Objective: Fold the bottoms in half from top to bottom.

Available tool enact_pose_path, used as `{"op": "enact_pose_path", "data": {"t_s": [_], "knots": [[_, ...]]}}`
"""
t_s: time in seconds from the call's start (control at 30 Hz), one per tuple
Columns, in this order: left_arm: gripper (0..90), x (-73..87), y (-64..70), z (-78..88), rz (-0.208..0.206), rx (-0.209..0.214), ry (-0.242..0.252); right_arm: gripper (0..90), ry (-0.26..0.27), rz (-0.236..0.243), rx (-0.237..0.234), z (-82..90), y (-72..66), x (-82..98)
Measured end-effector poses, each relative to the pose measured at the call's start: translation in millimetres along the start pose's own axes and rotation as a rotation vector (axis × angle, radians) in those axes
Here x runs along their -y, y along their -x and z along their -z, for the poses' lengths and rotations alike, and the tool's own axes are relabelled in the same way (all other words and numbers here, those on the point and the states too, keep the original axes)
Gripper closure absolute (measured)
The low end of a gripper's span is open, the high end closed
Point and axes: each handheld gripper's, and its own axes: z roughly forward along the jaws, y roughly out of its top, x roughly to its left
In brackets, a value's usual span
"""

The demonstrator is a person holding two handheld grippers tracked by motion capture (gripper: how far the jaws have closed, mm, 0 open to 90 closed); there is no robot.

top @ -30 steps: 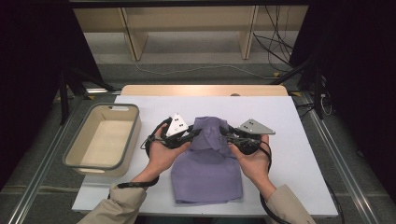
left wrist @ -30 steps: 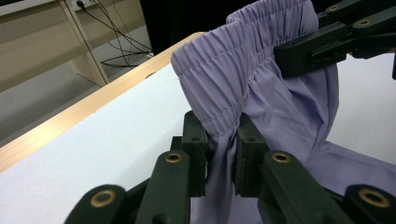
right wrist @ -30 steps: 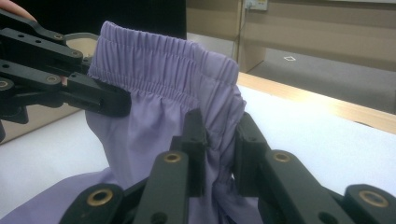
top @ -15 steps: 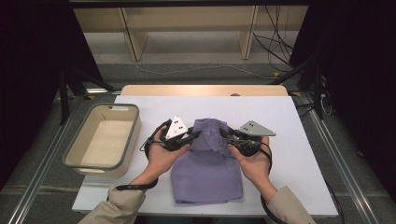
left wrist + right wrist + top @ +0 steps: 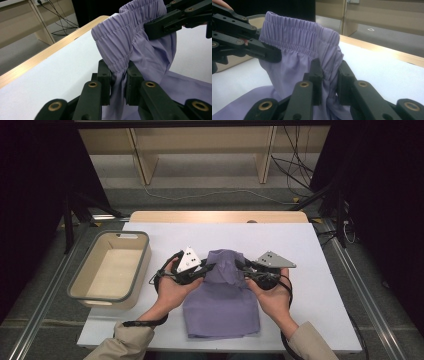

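A purple garment (image 5: pixel 222 300) with a gathered elastic waistband lies on the white table (image 5: pixel 310 250); its waistband end is lifted off the surface. My left gripper (image 5: pixel 212 266) is shut on the waistband's left side, and in the left gripper view its pads pinch the bunched purple garment (image 5: pixel 120 67). On the waistband's right side my right gripper (image 5: pixel 238 264) is shut on the fabric, the purple garment (image 5: pixel 329 75) squeezed between its jaws in the right gripper view. The two grippers face each other with the waistband held up between them. Each gripper view also has the other gripper across the cloth.
A beige bin (image 5: pixel 111 269) with a grey rim stands on the table's left part, close to my left hand. Beyond the table's wooden far edge (image 5: pixel 215 216) are shelf legs and cables on the floor. White table surface lies to the right of the garment.
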Motion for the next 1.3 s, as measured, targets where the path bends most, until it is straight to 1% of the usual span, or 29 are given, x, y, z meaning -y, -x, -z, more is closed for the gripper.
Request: {"op": "enact_pose_path", "data": {"t_s": [0.33, 0.57, 0.67, 0.9, 1.0, 1.3], "knots": [[77.7, 1.9, 3.8, 1.7, -0.005, 0.007, -0.004, 78.1, -0.004, 0.003, -0.006, 2.5, -1.3, 2.2], [77.7, 2.1, 6.2, 5.1, -0.01, 0.009, 0.001, 78.1, -0.006, 0.007, -0.01, 5.1, -2.9, 2.4], [77.7, 2.8, 7.2, 6.0, -0.003, 0.012, 0.004, 78.1, -0.006, 0.006, -0.014, 6.2, -3.9, 2.7], [77.7, 3.6, 9.7, 8.1, -0.008, 0.017, 0.003, 78.1, -0.01, 0.006, -0.018, 8.5, -5.3, 3.7], [77.7, 3.8, 10.5, 9.1, -0.003, 0.019, 0.006, 78.1, -0.007, 0.006, -0.022, 9.5, -5.9, 4.0], [77.7, 4.6, 13.7, 11.9, -0.01, 0.027, 0.005, 78.1, -0.007, 0.012, -0.028, 13.2, -8.1, 5.4]]}}
